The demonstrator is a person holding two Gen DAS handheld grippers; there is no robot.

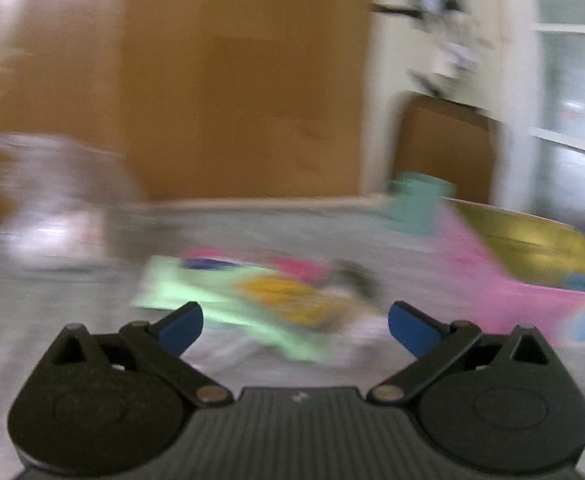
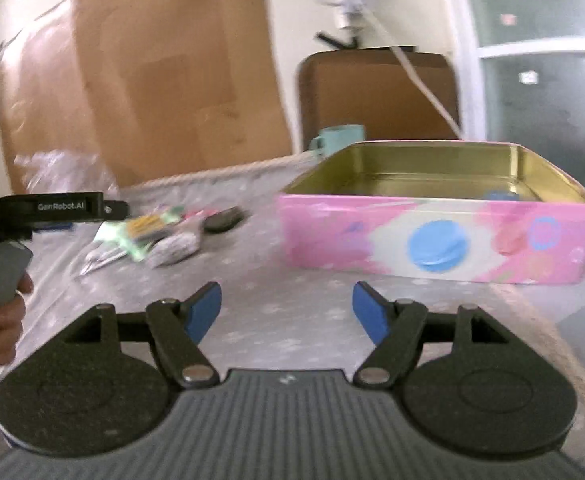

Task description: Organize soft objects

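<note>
A pile of small soft packets (image 1: 260,300), light green, yellow and pink, lies on the grey spotted table cover; the left wrist view is motion-blurred. My left gripper (image 1: 295,328) is open and empty, just short of the pile. In the right wrist view the same pile (image 2: 152,236) sits at the left with a dark oval item (image 2: 223,219) beside it. An open pink tin (image 2: 436,240) with a gold inside stands on the right; something blue (image 2: 502,195) lies in it. My right gripper (image 2: 286,312) is open and empty, in front of the tin.
A teal mug (image 2: 338,138) stands behind the tin. A crumpled clear plastic bag (image 2: 64,176) lies at the back left. Large cardboard sheets (image 2: 152,76) lean on the wall behind the table. The left gripper's body (image 2: 48,208) and hand show at the left edge.
</note>
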